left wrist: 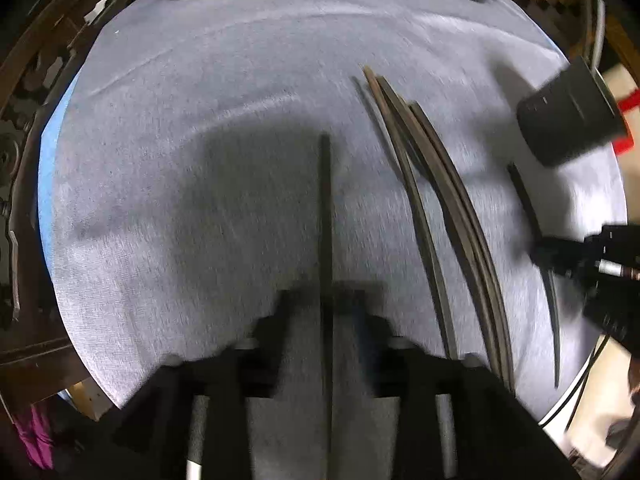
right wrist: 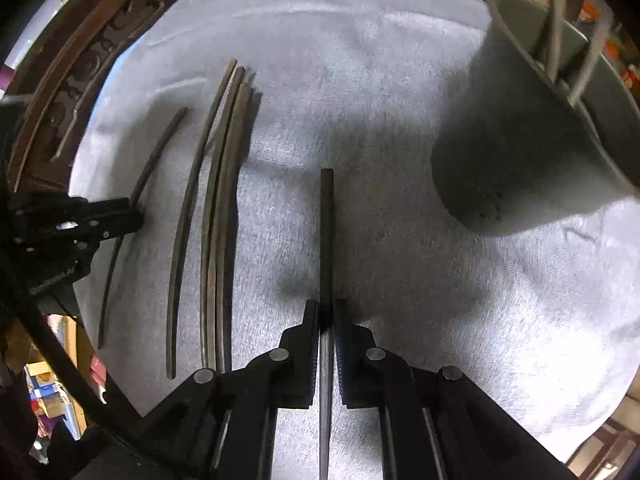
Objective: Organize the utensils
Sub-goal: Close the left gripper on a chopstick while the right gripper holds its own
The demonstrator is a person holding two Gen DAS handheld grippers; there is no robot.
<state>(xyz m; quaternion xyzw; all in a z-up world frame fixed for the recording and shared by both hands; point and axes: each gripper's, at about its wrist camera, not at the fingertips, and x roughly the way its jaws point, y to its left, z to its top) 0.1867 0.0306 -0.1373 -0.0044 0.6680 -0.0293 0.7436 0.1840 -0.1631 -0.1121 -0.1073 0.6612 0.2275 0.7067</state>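
The right gripper (right wrist: 327, 312) is clamped on one dark chopstick (right wrist: 327, 232), which points forward above the grey cloth (right wrist: 400, 100). The left gripper (left wrist: 326, 304) has a chopstick (left wrist: 325, 208) between its fingers, but the view is blurred and I cannot tell if the fingers press it. Several more chopsticks (right wrist: 218, 216) lie side by side on the cloth between both grippers. A dark cup (right wrist: 520, 140) with chopsticks inside stands near the right edge of the cloth.
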